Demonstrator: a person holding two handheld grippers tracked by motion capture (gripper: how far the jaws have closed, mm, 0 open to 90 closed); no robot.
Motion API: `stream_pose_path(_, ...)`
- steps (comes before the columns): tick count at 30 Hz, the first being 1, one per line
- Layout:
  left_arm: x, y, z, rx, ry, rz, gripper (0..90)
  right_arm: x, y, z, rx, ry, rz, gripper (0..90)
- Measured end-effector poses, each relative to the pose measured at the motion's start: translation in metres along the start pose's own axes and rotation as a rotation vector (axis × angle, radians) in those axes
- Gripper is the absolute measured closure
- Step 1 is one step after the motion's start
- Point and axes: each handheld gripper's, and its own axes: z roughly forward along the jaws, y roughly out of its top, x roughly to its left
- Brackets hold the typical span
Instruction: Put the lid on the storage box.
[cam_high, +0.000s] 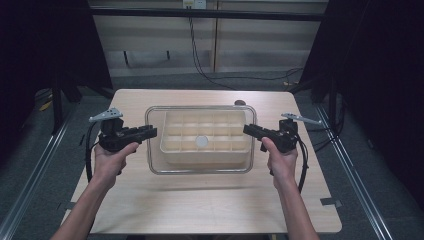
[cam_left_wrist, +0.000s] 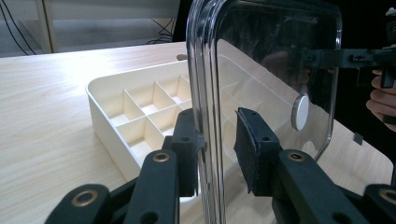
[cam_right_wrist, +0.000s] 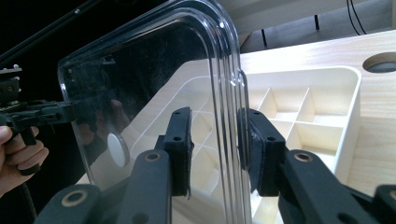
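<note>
clear plastic lid (cam_high: 200, 170), unlabelled, both claws gripping, cream compartment tray (cam_high: 205, 152) beneath

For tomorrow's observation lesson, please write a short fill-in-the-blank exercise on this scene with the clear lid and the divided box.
1. Each hand-held gripper grips one end of a clear ____ above the cream box.
2. The box is split into small ____.
3. A round white ____ sits at the middle of the lid.
4. The box rests on a wooden ____.

Missing words: lid; compartments; knob; table
</note>
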Motion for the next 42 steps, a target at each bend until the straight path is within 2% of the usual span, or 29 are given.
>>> stream_pose_path(2, 0.0, 0.001, 0.001, -0.006, -0.004, -0.006, 70.1, -0.001, 0.003, 0.0, -0.002, -0.002, -0.003, 65.3)
stream_pose_path(12, 0.0, 0.024, 0.002, -0.012, -0.004, 0.027, 70.2, -0.003, 0.016, 0.002, -0.016, 0.005, 0.003, 65.2)
stream_pose_path(18, 0.005, 0.029, 0.011, -0.017, 0.006, -0.002, 70.2, -0.008, 0.026, 0.008, -0.017, -0.013, 0.007, 64.5)
stream_pose_path(23, 0.008, 0.037, 0.016, -0.008, 0.013, 0.003, 70.0, -0.011, 0.03, 0.011, -0.016, -0.022, 0.014, 64.2)
stream_pose_path(26, 0.01, 0.04, 0.019, -0.016, 0.014, -0.009, 70.0, -0.014, 0.034, 0.014, -0.017, -0.023, 0.021, 64.1)
stream_pose_path(31, 0.014, 0.039, 0.027, 0.004, 0.029, -0.015, 69.9, -0.022, 0.036, 0.02, -0.008, -0.035, 0.019, 63.6)
stream_pose_path(38, 0.025, 0.039, 0.036, 0.005, 0.038, -0.052, 69.9, -0.029, 0.041, 0.032, 0.01, -0.053, 0.028, 63.2)
stream_pose_path(42, 0.026, 0.04, 0.041, 0.018, 0.056, -0.045, 69.3, -0.032, 0.043, 0.037, 0.013, -0.061, 0.029, 62.4)
